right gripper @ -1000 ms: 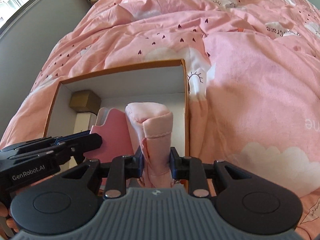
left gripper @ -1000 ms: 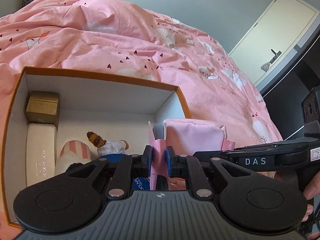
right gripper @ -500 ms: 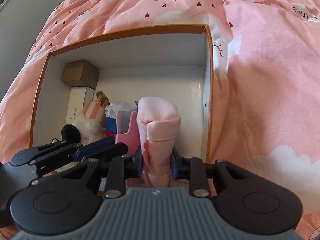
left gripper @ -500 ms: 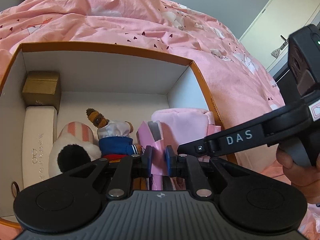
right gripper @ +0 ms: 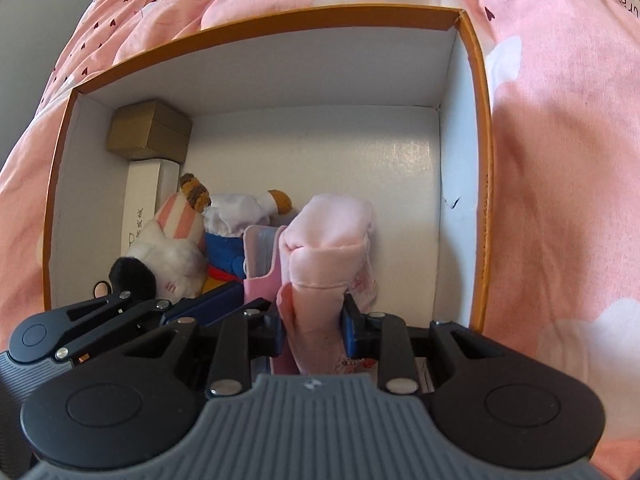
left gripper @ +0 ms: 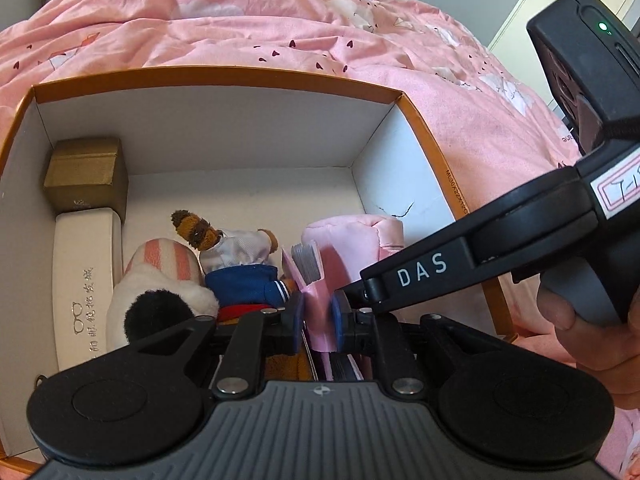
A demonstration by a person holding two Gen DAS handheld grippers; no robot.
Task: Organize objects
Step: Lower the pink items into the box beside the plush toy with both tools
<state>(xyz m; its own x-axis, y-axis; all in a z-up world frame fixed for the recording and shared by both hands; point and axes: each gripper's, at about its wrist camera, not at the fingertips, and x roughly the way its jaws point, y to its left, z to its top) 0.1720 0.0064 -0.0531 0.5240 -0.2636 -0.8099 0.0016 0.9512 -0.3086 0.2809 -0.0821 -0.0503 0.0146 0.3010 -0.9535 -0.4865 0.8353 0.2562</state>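
Note:
An open white box with an orange rim (left gripper: 240,76) lies on the bed. My left gripper (left gripper: 317,312) reaches down into it. Its blue pads press a pink notebook (left gripper: 332,268) standing on edge, and the jaws are opening slightly. Right beside it, my right gripper (right gripper: 312,328) is shut on a folded pink cloth pouch (right gripper: 328,248). The pouch stands upright against the notebook (right gripper: 260,256), near the box's right wall. In the left wrist view, a right gripper finger marked DAS (left gripper: 420,272) crosses in front of the pouch (left gripper: 352,236).
Along the box's left wall sit a gold carton (left gripper: 86,176) and a white glasses case (left gripper: 86,280). A plush rabbit (left gripper: 160,292) and a doll in blue and white (left gripper: 236,264) lie mid-box. White floor (right gripper: 360,168) shows beyond the pouch. A pink duvet (left gripper: 280,20) surrounds the box.
Both grippers have come down into the box with the notebook and the pouch. The right one also moved over the box, tipping more steeply downward.

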